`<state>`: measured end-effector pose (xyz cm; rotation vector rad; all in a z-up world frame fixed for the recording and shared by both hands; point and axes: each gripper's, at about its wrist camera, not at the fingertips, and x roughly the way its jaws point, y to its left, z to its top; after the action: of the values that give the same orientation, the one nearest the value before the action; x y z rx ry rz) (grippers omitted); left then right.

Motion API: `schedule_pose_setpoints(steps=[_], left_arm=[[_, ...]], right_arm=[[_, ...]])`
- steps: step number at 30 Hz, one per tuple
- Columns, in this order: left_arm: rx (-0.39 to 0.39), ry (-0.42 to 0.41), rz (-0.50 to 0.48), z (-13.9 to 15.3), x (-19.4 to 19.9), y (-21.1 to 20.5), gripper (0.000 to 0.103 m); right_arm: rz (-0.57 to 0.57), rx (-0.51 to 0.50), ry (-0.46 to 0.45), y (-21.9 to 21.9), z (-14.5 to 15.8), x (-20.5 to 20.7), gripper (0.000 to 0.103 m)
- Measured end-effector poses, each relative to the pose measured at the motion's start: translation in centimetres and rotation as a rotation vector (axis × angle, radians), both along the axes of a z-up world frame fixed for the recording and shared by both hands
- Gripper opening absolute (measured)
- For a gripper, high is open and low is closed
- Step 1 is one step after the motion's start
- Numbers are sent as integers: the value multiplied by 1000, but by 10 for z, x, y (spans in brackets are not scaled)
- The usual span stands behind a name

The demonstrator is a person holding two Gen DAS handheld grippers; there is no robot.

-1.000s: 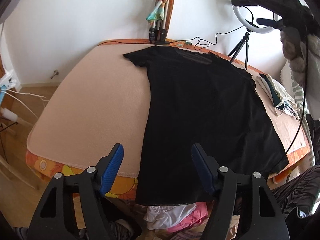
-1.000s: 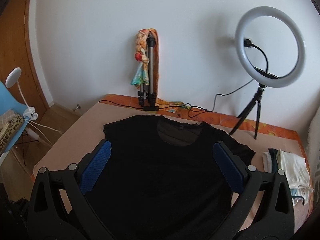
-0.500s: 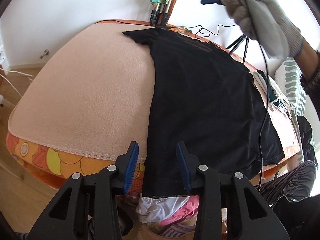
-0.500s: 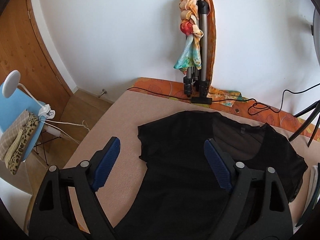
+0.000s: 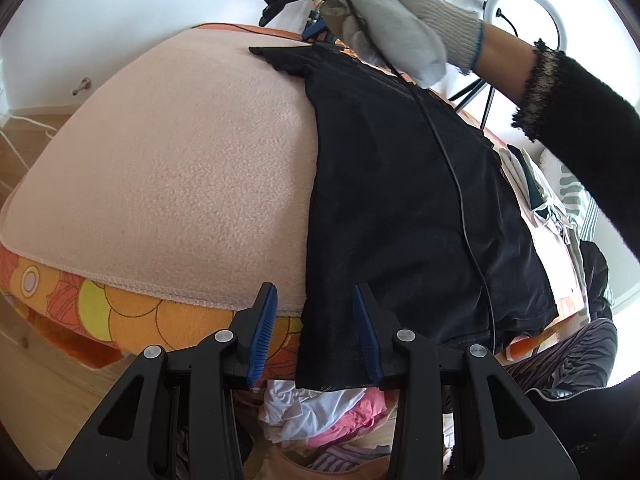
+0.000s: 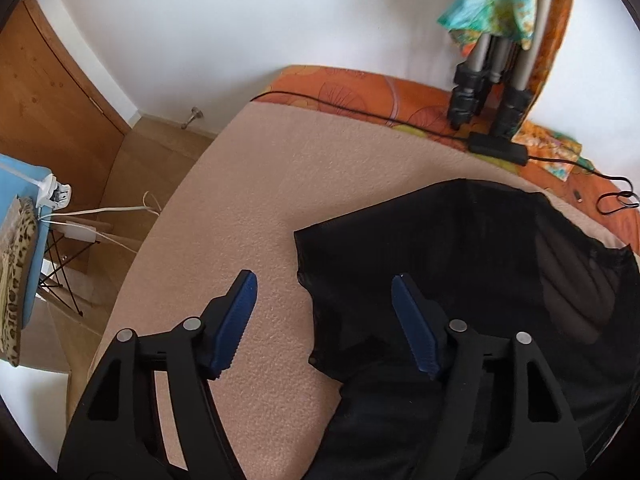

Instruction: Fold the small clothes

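Observation:
A black T-shirt (image 5: 400, 200) lies flat on a peach blanket (image 5: 180, 180) on the bed, and its hem hangs over the near edge. My left gripper (image 5: 314, 328) hovers at the hem's left corner, part open. The shirt's side edge sits between its pads, and a gap shows beside the left pad. My right gripper (image 6: 324, 320) is over the shirt's left sleeve (image 6: 340, 264). Its jaws are closing, with the sleeve's edge between them and no pad pressing on it. In the left wrist view a gloved hand (image 5: 392, 20) holds that gripper at the far sleeve.
A thin black cable (image 5: 456, 184) trails from the gloved hand across the shirt. A tripod with a scarf (image 6: 492, 60) and a cord (image 6: 360, 114) stand at the bed's far edge, a ring light (image 5: 524, 16) behind. Folded clothes (image 5: 536, 192) lie at the right, a loose heap (image 5: 328, 412) below.
My left gripper narrowed its jaws and sank to the hem corner. My right gripper swung left and down from mid-shirt to the left sleeve, its jaws narrowing. The gloved hand came into the left wrist view.

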<state>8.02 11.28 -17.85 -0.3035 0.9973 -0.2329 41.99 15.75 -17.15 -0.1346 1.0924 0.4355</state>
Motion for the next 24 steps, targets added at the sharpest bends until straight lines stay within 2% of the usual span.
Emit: schedule_pose_setpoints(steps=[3, 8, 18, 22, 24], left_arm=[[-15, 9, 10, -3, -1, 6, 37], [-47, 20, 19, -5, -1, 11, 35], [-41, 18, -3, -4, 0, 7, 35], [-23, 9, -18, -4, -1, 3, 35], [-33, 11, -31, -5, 0, 1, 30]], right_arm=[[15, -20, 16, 13, -13, 10, 65], [13, -56, 27, 26, -28, 20, 64], [1, -110, 27, 21, -41, 27, 56], [-8, -139, 7, 21, -41, 30, 36], [-15, -146, 1, 17, -40, 30, 26]])
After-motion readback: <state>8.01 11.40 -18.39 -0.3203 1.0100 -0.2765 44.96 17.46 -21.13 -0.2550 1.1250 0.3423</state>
